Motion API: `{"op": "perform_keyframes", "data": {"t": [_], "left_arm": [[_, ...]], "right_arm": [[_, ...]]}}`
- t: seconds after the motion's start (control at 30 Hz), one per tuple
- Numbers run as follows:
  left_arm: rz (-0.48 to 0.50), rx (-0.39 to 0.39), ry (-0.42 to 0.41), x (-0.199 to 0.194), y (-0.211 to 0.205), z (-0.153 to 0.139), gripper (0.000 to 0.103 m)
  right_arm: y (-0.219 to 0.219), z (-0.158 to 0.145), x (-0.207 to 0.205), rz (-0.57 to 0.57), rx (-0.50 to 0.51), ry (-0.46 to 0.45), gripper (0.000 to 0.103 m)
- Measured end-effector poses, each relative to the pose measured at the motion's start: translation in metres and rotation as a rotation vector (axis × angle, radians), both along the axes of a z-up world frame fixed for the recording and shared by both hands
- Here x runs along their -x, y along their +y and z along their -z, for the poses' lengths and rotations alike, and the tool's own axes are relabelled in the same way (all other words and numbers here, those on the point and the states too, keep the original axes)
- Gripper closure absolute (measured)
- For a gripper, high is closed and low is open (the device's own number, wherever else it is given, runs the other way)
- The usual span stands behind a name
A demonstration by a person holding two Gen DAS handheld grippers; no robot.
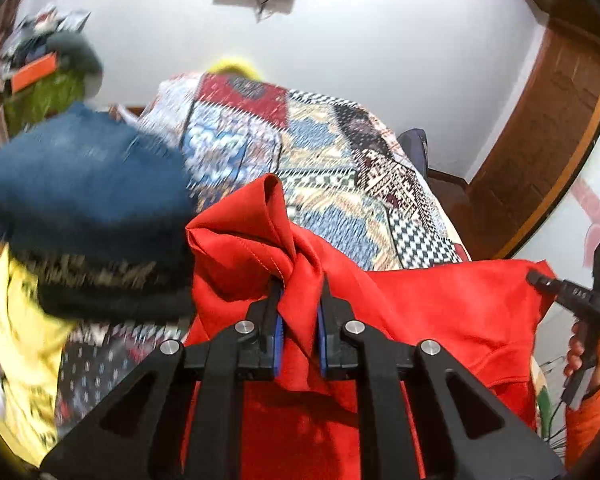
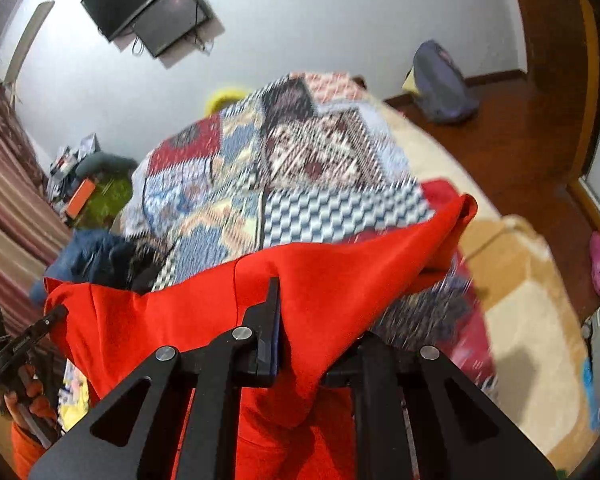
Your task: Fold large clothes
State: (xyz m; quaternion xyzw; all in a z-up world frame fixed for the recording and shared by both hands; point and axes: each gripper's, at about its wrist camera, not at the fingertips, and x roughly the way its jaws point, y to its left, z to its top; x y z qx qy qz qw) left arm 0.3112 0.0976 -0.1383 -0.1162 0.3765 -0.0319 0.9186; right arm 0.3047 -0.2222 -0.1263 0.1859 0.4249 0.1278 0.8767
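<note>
A large red garment hangs stretched between my two grippers above a bed with a patchwork quilt. My left gripper is shut on a bunched corner of the red garment, which sticks up past the fingers. My right gripper is shut on the garment's upper edge; its right finger is hidden under the cloth. The right gripper also shows at the right edge of the left wrist view, and the left gripper at the left edge of the right wrist view.
A pile of clothes with blue jeans and a yellow garment lies at the bed's left. A wall-mounted TV, a striped curtain, a backpack on the wooden floor and a cardboard box surround the bed.
</note>
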Motion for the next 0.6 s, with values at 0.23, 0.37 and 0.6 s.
{"op": "perform_keyframes", "data": {"t": [0.23, 0.37, 0.6], "left_arm": [[0.025, 0.002, 0.039, -0.085, -0.019, 0.015, 0.091], [0.024, -0.036, 0.071, -0.130, -0.025, 0.030, 0.091], [-0.023, -0.134, 0.201, -0.181, -0.019, 0.088, 0.090]], "right_arm": [[-0.021, 0.005, -0.041, 0.074, 0.004, -0.015, 0.091], [-0.028, 0.027, -0.066, 0.097, 0.004, 0.018, 0.091], [-0.030, 0.078, -0.094, 0.104, 0.082, 0.102, 0.088]]}}
